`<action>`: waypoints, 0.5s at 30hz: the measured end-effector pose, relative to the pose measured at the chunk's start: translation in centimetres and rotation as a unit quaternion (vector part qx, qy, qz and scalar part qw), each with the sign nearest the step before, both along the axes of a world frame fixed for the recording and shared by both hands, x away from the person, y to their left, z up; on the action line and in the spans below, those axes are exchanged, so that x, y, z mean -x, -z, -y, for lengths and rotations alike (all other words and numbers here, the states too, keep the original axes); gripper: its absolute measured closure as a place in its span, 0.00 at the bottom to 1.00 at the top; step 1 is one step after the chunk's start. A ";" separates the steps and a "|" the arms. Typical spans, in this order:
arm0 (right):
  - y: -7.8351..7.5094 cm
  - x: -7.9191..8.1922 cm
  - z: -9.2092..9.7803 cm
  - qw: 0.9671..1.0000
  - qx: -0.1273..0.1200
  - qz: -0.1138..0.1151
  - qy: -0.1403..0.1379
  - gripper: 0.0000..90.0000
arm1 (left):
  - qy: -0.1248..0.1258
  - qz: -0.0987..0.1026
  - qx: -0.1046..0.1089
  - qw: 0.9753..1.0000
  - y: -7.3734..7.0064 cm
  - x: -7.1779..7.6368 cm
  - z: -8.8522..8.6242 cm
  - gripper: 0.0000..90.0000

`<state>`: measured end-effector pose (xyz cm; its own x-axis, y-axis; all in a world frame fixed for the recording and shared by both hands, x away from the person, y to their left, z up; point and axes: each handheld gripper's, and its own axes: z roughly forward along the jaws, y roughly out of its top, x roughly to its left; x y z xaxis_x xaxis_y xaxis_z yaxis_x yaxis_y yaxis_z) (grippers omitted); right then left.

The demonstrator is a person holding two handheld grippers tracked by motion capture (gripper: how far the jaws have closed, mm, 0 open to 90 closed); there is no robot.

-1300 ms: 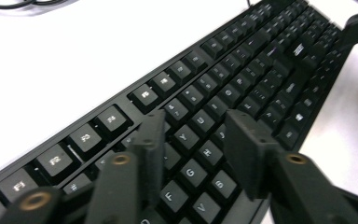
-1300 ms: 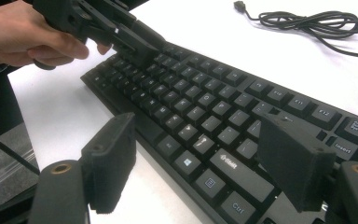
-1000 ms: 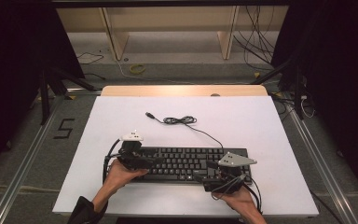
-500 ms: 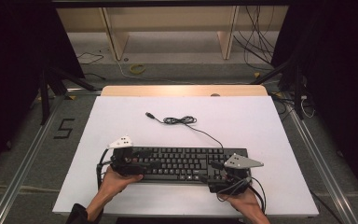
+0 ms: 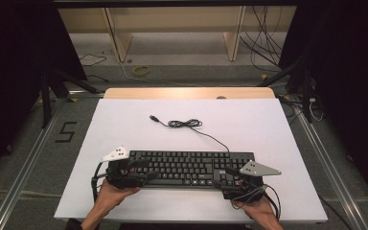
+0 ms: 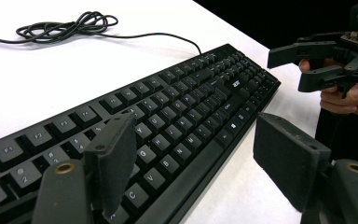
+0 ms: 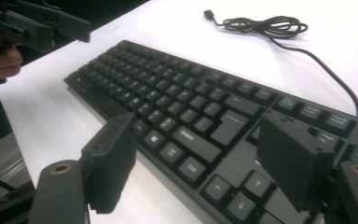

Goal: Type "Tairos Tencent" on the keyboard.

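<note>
Keyboard: the black keyboard lies flat near your edge of the white table, its long side running left to right across your front
Your left gripper: your left gripper is at the keyboard's left end, jaws spread wide; in the left gripper view one pad sits over the keys at that end and the other hangs over bare table off the keyboard's near edge, so the front edge lies between them, not clamped
Your right gripper: your right gripper is at the keyboard's right end, jaws also wide apart; in the right gripper view one pad is off the near edge over the table and the other stands above the keys at the right end, with nothing pinched between them
Your hands: your left hand and right hand come in from the near edge, one behind each gripper
Cable: the keyboard's cable leaves its back edge towards the right, runs up the table to a loose coil, and ends in a plug lying free, well apart from both grippers
Contact: whether your pads touch the keyboard, you cannot tell from these views
</note>
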<state>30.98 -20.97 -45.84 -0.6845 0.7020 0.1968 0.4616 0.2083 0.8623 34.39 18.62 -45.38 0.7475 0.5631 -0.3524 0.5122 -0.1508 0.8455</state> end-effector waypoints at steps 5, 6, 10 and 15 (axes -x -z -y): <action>0.1 0.2 0.6 1.000 0.001 0.002 0.006 0.32 | 0.000 0.004 0.000 1.000 0.1 0.6 -0.3 0.31; 0.1 0.3 0.6 1.000 0.001 0.003 0.006 0.32 | 0.000 0.005 -0.001 1.000 0.1 0.7 -0.4 0.31; 0.2 0.5 0.9 1.000 0.001 0.004 0.010 0.32 | -0.002 0.009 -0.004 1.000 0.2 1.1 -0.5 0.30; 0.2 0.7 1.1 1.000 0.001 0.006 0.012 0.32 | -0.005 0.009 -0.007 1.000 0.4 1.4 -0.6 0.30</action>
<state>30.27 -22.06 -46.03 -0.6700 0.7182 0.1880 0.4566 0.1989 0.8672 33.02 19.25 -45.77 0.7474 0.5755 -0.3318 0.4992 -0.1572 0.8521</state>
